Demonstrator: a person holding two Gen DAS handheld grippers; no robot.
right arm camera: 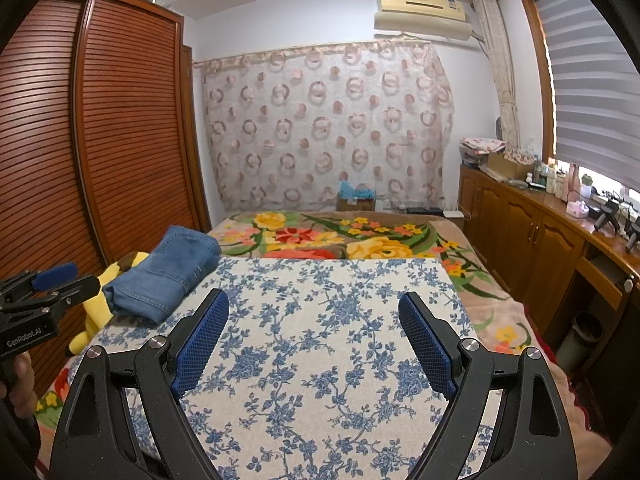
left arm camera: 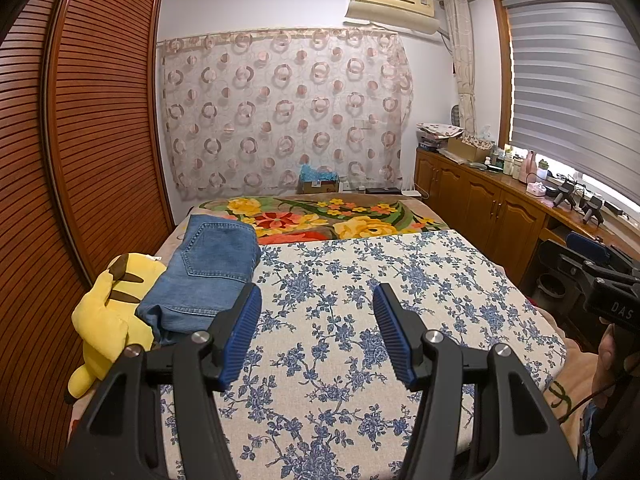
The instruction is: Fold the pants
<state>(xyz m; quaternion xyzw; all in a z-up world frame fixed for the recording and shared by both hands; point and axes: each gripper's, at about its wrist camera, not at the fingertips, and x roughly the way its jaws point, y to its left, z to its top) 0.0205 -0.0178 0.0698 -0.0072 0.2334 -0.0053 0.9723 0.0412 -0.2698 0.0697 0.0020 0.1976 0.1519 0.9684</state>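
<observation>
folded blue denim pants [left arm camera: 208, 276], stacked in a thick bundle with a back pocket facing up, lying at the far left corner of a cream cloth printed with blue flowers [left arm camera: 360, 312] spread over the bed. just beside the pants on the left, touching them, a yellow plush toy with brown-striped back [left arm camera: 108, 316], partly tucked under the denim edge in the right wrist view [right arm camera: 100, 304].

readable writing: "genrobot.ai" in white on the black body of the left claw [right arm camera: 56, 280] as seen from the right wrist view; "das" in pale letters on the black body of the right claw [left arm camera: 592, 252] at the right edge of the left wrist view. a small label on the cream wall air conditioner [left arm camera: 394, 6], too small to read.

left claw [left arm camera: 318, 332] spread wide, ribbed blue pads [left arm camera: 240, 340] well apart, holding nothing, hovering over the flowered cloth with its left pad near the pants' near edge; contact with the denim cannot be told. right claw [right arm camera: 314, 340] likewise spread wide, textured blue pads [right arm camera: 200, 344] apart, pinching nothing, above bare flowered cloth and well apart from the pants.

beyond the cloth, a brown blanket with large yellow and red flowers [left arm camera: 320, 220]. slatted brown wooden wardrobe [left arm camera: 100, 140] to the left; wooden counter with bottles along the window [left arm camera: 500, 200] to the right.
</observation>
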